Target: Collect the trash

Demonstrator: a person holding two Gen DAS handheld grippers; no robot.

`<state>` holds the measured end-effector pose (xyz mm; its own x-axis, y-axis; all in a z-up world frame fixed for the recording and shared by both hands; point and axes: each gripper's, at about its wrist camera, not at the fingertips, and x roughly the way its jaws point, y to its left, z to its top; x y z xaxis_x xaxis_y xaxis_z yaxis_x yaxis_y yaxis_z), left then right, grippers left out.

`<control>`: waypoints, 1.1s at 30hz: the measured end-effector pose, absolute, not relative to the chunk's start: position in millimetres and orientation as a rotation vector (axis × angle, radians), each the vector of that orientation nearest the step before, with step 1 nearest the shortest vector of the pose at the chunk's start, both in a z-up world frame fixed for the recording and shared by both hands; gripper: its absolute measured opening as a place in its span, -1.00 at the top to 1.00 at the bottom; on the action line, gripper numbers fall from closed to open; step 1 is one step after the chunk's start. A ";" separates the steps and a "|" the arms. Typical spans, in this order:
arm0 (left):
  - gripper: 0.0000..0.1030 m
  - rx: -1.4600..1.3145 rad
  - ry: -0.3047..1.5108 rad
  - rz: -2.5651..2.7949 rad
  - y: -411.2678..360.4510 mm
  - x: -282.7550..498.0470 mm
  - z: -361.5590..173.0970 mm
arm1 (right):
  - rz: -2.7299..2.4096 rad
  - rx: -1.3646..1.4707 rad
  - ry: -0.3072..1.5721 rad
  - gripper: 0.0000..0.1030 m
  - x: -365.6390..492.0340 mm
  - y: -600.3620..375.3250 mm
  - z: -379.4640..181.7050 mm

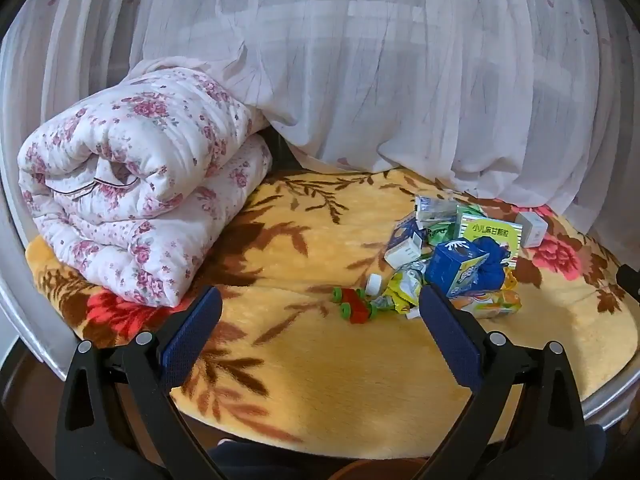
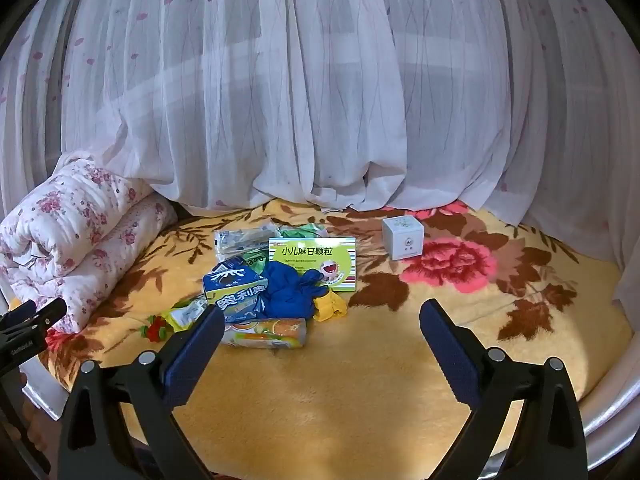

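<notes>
Both grippers hung over the yellow blanket (image 2: 320,392), left gripper (image 1: 320,320) and right gripper (image 2: 320,328) each spread wide and holding nothing; likely readied for a first grab. The trash lay heaped mid-bed: blue carton (image 2: 234,290), green box (image 2: 314,264), orange wrapper (image 2: 266,332), blue cloth (image 2: 290,290); a white box (image 2: 402,238) stood apart to the right. The rolled quilt (image 1: 136,184) sat left, clear of the pile, under the curtain (image 2: 320,100).

a heap of trash (image 2: 276,280) is piled on the yellow flowered blanket (image 2: 360,380): a blue carton (image 2: 232,286) tilted on a flattened orange packet (image 2: 266,332), a green-and-yellow medicine box (image 2: 312,264) propped behind, and a white cube box (image 2: 402,238) set apart to its right.
</notes>
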<state>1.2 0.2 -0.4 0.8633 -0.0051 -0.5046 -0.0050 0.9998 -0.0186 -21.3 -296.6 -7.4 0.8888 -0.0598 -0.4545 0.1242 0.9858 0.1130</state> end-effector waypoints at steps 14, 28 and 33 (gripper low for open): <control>-0.87 -0.006 0.516 -0.006 -14.7 -2.4 3.5 | -0.093 0.142 0.463 -0.87 -19.8 -301.6 -7.2; -0.87 -0.014 0.513 -0.022 -13.9 -5.8 4.4 | -0.092 0.147 0.463 -0.87 -26.1 -298.3 -5.4; -0.87 -0.013 0.511 -0.022 -17.2 -6.4 5.2 | -0.089 0.148 0.462 -0.87 -26.0 -297.2 -3.6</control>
<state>-6.4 -17.2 5.2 0.8719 -0.0243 -0.4892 0.0180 0.9997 -0.0177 -26.0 -297.2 -3.6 0.8916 -0.0521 -0.4499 0.1189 0.9854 0.1215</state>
